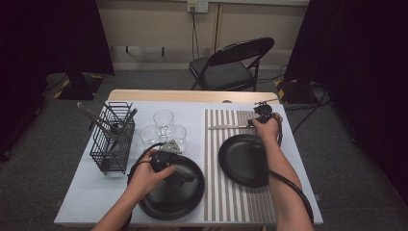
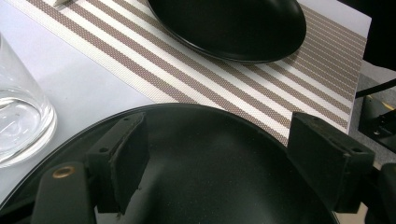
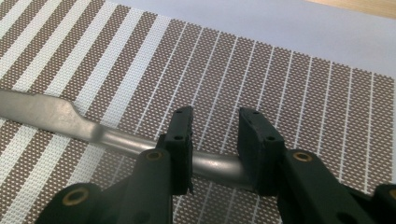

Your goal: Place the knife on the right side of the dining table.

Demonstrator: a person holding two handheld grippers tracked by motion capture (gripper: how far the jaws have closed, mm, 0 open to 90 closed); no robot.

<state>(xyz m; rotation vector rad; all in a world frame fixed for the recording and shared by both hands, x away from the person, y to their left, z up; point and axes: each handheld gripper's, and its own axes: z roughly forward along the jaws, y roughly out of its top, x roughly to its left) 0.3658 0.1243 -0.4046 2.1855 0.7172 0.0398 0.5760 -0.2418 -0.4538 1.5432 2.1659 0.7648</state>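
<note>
- The table (image 1: 72,202) is covered with a pale cloth, and a folding chair (image 1: 231,65) stands on the floor beyond its far edge.
- A brown-and-white striped placemat (image 1: 235,202) lies on the right half of the table, running from the near edge almost to the far one.
- A black plate (image 1: 166,197) sits at the near left, just beside the placemat's left edge; in the left gripper view its dark rim (image 2: 196,109) curves across the frame.
- A second black plate (image 1: 240,159) rests on the placemat, well apart from the first.
- A black wire basket (image 1: 113,144) stands at the left of the table with utensils sticking up out of it.
- Three clear glasses (image 1: 163,127) cluster between the basket and the placemat, just behind the near plate.
- The left tool (image 1: 179,177) hovers low over the near plate, held in the person's left hand (image 1: 146,175); its jaws stand wide apart with nothing between them.
- The right tool (image 3: 215,140) is at the far end of the placemat, its two jaws set on either side of a silvery utensil handle (image 3: 56,114) that lies flat on the mat; a gap shows beside each pad, so the handle sits between them unpinched.
- That utensil (image 1: 228,127) lies crosswise behind the far plate.
</note>
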